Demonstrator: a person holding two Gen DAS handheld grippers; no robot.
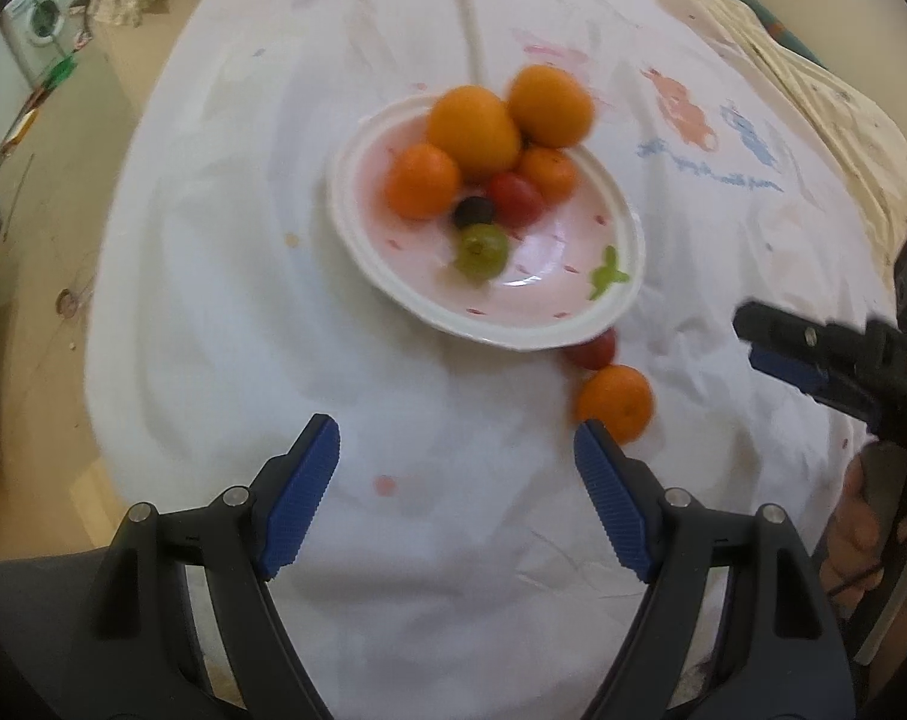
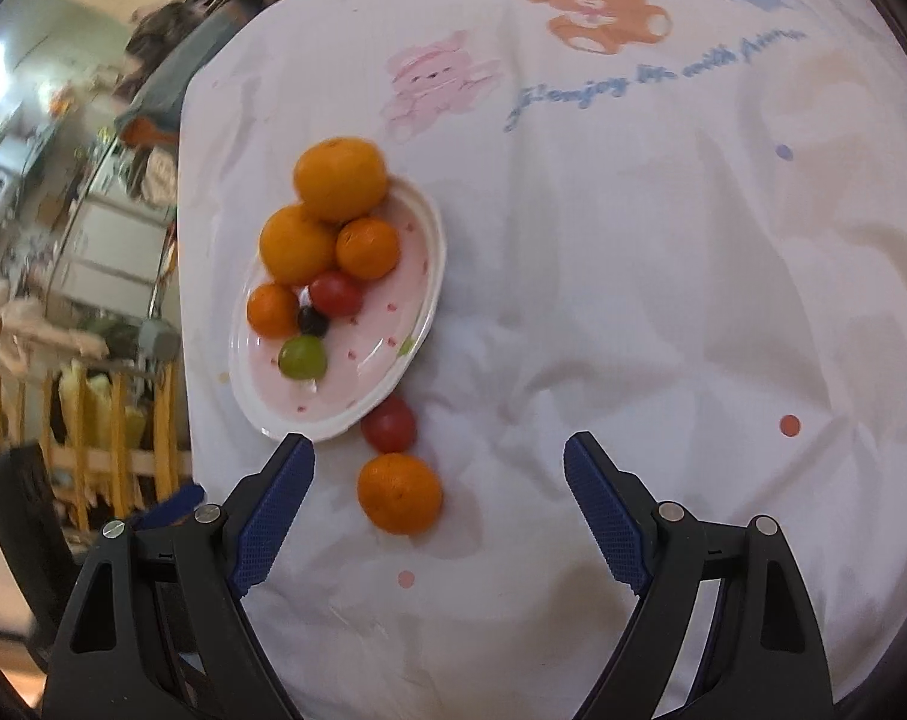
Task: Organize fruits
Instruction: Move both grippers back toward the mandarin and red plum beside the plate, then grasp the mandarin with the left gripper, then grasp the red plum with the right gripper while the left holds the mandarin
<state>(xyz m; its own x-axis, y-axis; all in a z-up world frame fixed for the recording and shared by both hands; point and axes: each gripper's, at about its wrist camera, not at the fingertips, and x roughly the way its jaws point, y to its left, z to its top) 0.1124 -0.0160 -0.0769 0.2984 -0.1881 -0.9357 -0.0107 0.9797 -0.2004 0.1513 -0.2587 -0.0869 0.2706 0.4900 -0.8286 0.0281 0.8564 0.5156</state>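
In the left wrist view, the left gripper (image 1: 456, 441) fills the bottom of the frame with its blue-padded jaws spread wide and nothing between them, over a worktop (image 1: 429, 540) covered in a white printed cloth. Just beyond the tip of the finger at lower right lies a loose mandarin (image 1: 615, 402) on the cloth, and touching it on the far side sits a loose red tomato (image 1: 591, 353), tucked against the near rim of the plate (image 1: 345, 228). The right gripper (image 1: 753, 339) enters from the right edge of this frame; its jaw gap cannot be judged here.

In the right wrist view, the right gripper (image 2: 438, 450) is at the bottom, jaws wide apart and empty. The mandarin (image 2: 399, 493) lies between and just ahead of its fingers, nearer the one at lower left, with the tomato (image 2: 389, 423) right behind it.

The pink oval plate (image 2: 420, 312) sits left of centre in that frame. On it, near to far: a green fruit (image 2: 302, 357), a small dark fruit (image 2: 312, 320), a red tomato (image 2: 335, 293), two small mandarins (image 2: 272, 310) (image 2: 368, 248), then two larger oranges (image 2: 297, 245) (image 2: 341, 180) piled at the far end. Further up the cloth are printed bears (image 2: 603, 15) and blue lettering.
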